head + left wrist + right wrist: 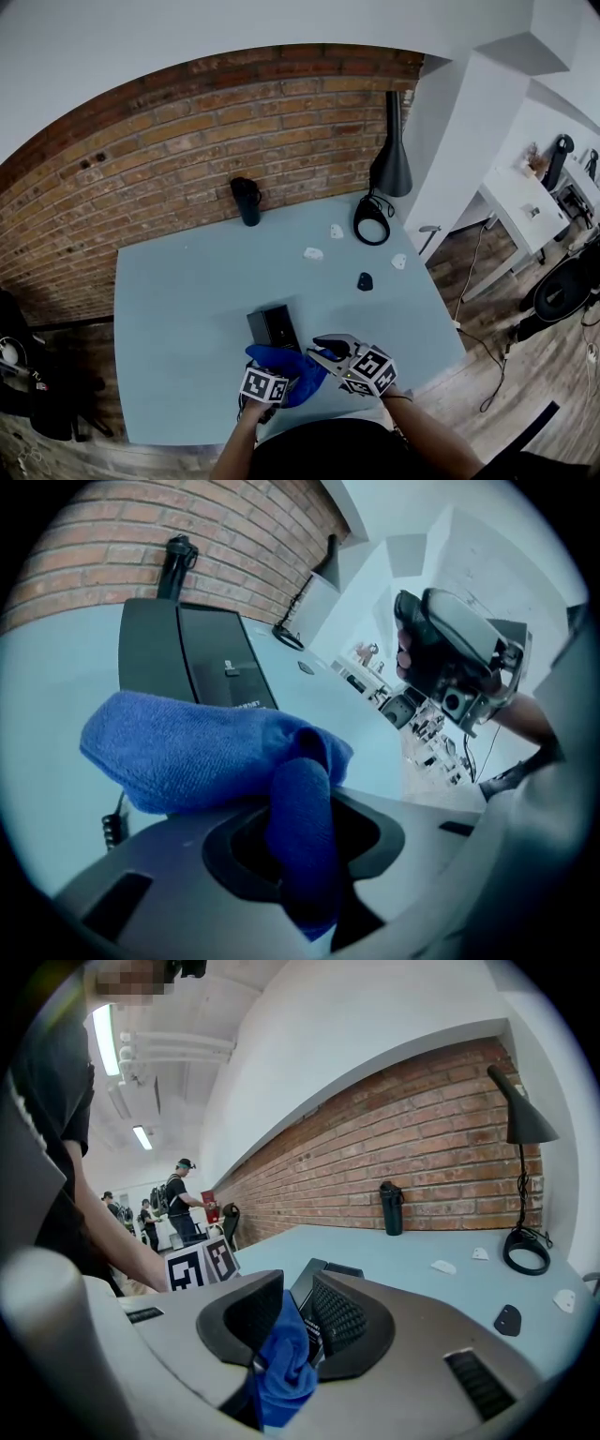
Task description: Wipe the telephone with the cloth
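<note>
Fuzzy blue terry cloth point(206, 752), matt black plastic telephone point(202, 658), smooth matt table point(187, 309), rough brick wall point(187, 141)

The pale blue-grey table point(178, 319) stands with its far edge against a brick wall point(187, 141). A black telephone point(274, 327) lies flat near the middle of the near edge. A dark lidded tumbler point(247, 201) stands upright at the far edge, about midway along it. A black desk lamp point(373, 221) rests its ring-shaped base by the far right corner. Three small white pieces point(313, 253) lie scattered, well apart, between the lamp and the telephone. One small black piece point(365, 280) lies toward the right edge.
</note>
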Available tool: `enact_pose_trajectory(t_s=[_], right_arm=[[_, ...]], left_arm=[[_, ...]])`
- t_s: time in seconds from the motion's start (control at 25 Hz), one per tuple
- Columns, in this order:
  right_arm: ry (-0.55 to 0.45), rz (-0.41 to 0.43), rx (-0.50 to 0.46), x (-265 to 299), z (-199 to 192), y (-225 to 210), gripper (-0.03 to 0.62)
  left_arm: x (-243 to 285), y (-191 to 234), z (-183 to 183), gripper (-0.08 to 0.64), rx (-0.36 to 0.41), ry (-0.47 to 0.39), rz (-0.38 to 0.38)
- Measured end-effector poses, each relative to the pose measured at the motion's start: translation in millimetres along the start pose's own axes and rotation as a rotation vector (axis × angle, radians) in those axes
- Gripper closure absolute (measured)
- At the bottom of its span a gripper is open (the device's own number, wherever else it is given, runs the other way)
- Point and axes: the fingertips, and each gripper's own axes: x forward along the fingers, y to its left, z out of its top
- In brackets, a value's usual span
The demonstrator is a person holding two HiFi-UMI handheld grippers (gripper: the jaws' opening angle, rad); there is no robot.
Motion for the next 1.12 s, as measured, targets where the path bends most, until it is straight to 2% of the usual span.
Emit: enact_pose_trajectory(t_s=[0.12, 0.24, 0.36, 0.52, 0.6, 0.72, 0.8, 0.84, 0.96, 1.12], right_arm=[[-0.004, -0.014, 0.01, -6.1, 0.5, -6.0, 0.481], [-0.008, -0.028, 0.029, -11.3, 0.2, -11.0, 0.481], [-0.011, -0.034, 0.036, -12.8, -0.6, -13.6, 0.48], [-0.013, -0.033, 0.033, -11.2, -0.4, -14.6, 0.481], [-0.012, -0.029, 0.03, -9.6, 0.9, -14.8, 0.481], [-0.009, -0.029, 0.025, -7.2, 4.3, -15.7, 0.48], [-0.005, -0.027, 0.02, -4.3, 6.9, -16.9, 0.481], [-0.001, -0.022, 0.016, -1.5, 8.0, -16.7, 0.481], [0.011, -0.002, 0.006, 5.0, 7.9, -11.7, 0.48], [0.018, -0.003, -0.01, 7.9, 0.4, -8.5, 0.48]], left_arm=[[-24.3, 1.0, 4.1, 0.422, 0.092, 0.003, 0.049], [-64.8, 15.4, 28.5, 0.42, 0.112, -0.093, 0.126], [-112.0, 35.7, 72.5, 0.42, 0.155, -0.208, 0.241], [-155.9, 50.3, 131.0, 0.42, 0.323, -0.286, 0.427], [-160.7, 54.3, 149.6, 0.42, 0.451, -0.265, 0.531], [-149.1, 56.3, 165.3, 0.42, 0.688, -0.163, 0.676], [-132.1, 56.1, 168.3, 0.42, 0.842, -0.065, 0.734], [-121.8, 57.1, 166.3, 0.42, 0.894, -0.02, 0.741], [-88.6, 61.0, 150.1, 0.42, 0.946, 0.076, 0.704], [-63.8, 66.5, 139.1, 0.42, 0.957, 0.106, 0.674]])
